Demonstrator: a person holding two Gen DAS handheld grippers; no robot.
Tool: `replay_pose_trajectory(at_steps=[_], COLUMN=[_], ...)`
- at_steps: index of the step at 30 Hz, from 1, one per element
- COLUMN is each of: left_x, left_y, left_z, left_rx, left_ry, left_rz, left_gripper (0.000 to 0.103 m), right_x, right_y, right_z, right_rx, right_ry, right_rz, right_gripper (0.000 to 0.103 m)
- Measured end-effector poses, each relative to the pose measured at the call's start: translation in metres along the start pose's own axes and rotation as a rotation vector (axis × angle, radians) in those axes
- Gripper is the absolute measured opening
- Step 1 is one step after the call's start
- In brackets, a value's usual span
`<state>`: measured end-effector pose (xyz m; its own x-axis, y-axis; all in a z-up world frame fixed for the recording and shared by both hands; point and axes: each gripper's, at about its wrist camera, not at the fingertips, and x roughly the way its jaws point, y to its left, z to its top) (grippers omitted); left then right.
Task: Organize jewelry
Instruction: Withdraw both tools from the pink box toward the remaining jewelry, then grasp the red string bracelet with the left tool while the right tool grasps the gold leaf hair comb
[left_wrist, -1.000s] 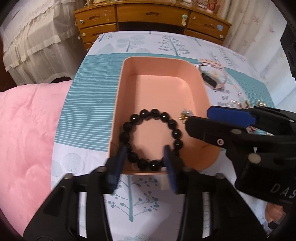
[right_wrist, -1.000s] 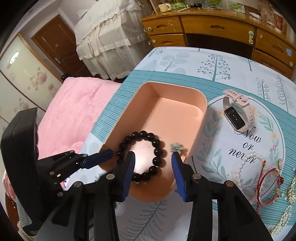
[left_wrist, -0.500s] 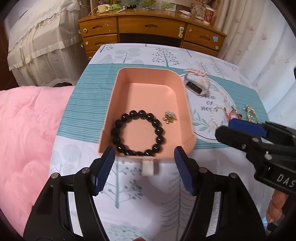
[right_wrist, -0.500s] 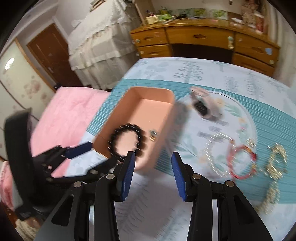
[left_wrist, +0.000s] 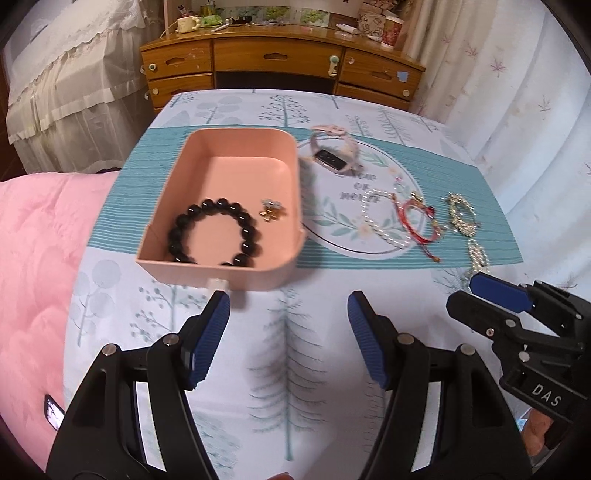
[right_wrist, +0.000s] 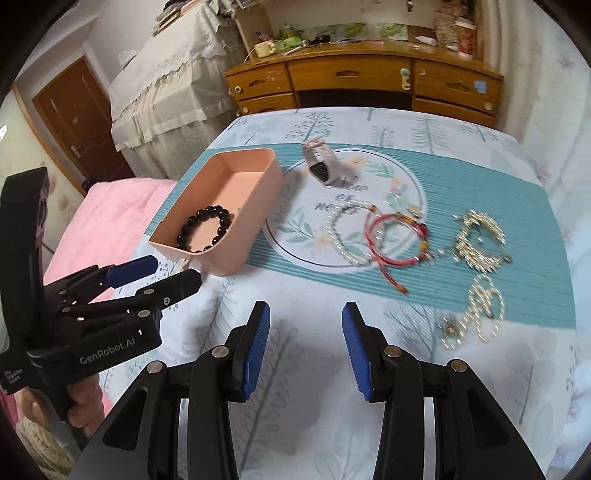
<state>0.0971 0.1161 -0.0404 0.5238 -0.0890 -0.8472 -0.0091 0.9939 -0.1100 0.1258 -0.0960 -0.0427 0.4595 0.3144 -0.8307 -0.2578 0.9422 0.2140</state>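
You hold both the left hand-held gripper (left_wrist: 288, 339) and the right hand-held gripper (right_wrist: 306, 345) open and empty short of the pink box (left_wrist: 221, 275), which already keeps the black bead bracelet (left_wrist: 216, 232) and a small charm (left_wrist: 272, 210), presumably to free your reach toward the loose bracelets (right_wrist: 376, 236) on the surface (right_wrist: 314, 306).

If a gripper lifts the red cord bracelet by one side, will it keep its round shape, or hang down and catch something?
The red cord bracelet looks like thin cord, so it would probably sag rather than stay round. Its loose tail trails toward the camera and would likely dangle. It overlaps the pearl bracelet, which might get dragged along.

Glossy black bead bracelet (left_wrist: 215, 232); matt pink plastic box (left_wrist: 236, 275); printed cloth tablecloth (left_wrist: 295, 354).
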Motion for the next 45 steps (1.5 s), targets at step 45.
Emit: replay_pose_trajectory(at_steps=[45], left_x=[0.13], left_y=[-0.13], left_z=[0.097], left_rx=[0.116], left_ry=[0.254], left_rz=[-0.086], left_gripper=[0.043], right_x=[0.072], right_y=[-0.228], right_z=[0.085], right_rx=[0.129], right_ry=[0.098], right_rz=[-0.184], right_gripper=[0.041])
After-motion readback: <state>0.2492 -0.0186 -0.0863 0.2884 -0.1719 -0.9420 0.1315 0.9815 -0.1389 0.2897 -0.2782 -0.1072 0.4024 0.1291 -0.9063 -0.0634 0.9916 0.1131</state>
